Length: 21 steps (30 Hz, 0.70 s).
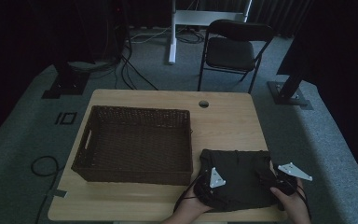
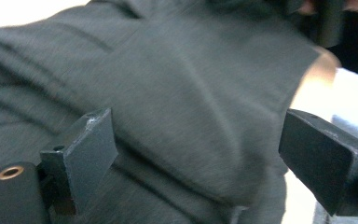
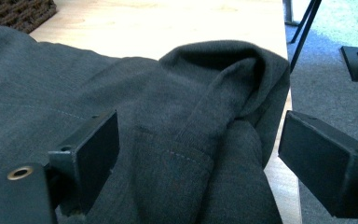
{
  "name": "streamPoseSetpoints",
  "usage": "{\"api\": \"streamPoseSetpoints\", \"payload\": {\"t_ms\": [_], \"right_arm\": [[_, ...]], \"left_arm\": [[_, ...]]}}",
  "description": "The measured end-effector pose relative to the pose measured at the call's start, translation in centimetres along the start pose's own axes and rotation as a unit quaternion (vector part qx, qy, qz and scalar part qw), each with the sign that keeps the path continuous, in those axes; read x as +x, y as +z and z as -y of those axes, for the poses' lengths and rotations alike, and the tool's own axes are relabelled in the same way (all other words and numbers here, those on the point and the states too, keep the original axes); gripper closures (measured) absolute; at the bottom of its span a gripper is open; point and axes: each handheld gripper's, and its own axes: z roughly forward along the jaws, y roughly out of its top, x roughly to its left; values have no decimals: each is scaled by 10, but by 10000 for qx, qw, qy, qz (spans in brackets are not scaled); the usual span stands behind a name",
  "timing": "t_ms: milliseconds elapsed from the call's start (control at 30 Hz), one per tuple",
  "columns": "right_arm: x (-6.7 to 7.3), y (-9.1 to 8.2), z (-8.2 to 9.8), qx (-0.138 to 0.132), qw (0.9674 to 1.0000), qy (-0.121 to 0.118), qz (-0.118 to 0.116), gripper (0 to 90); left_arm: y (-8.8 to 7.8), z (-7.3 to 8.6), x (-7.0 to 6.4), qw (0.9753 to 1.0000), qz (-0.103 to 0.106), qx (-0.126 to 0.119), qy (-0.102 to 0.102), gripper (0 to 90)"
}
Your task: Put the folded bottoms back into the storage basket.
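My left gripper (image 1: 213, 183) and right gripper (image 1: 279, 179) both stand released, jaws spread over the dark garment (image 1: 239, 177), nothing clamped. The garment lies bunched at the counter's (image 1: 223, 121) near edge, just beside the wicker basket (image 1: 135, 140). Risk: closing on the raised fold (image 3: 223, 93) alone could catch a single layer, so the rest might sag or slide off the edge.

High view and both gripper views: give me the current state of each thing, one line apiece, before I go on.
dark garment: folded in a loose pile at the table's near edge, right of the basket.
wicker basket: upright on the table, nothing visible inside.
left gripper: jaws open, garment cloth between them, not pinched.
right gripper: jaws open, astride a raised fold of the garment.
folding chair: unfolded, unoccupied, beyond the table.
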Motion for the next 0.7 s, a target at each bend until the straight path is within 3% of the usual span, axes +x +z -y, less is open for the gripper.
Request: {"api": "streamPoseSetpoints", "payload": {"t_ms": [67,433,567,700], "right_arm": [[0,1,1,29,10000,6,-3,120],[0,9,7,240,9997,-71,-19,121],[1,11,8,328,9994,-66,-53,121],[2,13,9,401,9991,7,-115,120]], "left_arm": [[3,3,1,9999,-106,37,-8,112],[15,8,8,9988,-213,354,-256,96],[19,7,10,9977,-315,472,-357,19],[23,7,9,9972,-370,511,-407,14]]}}
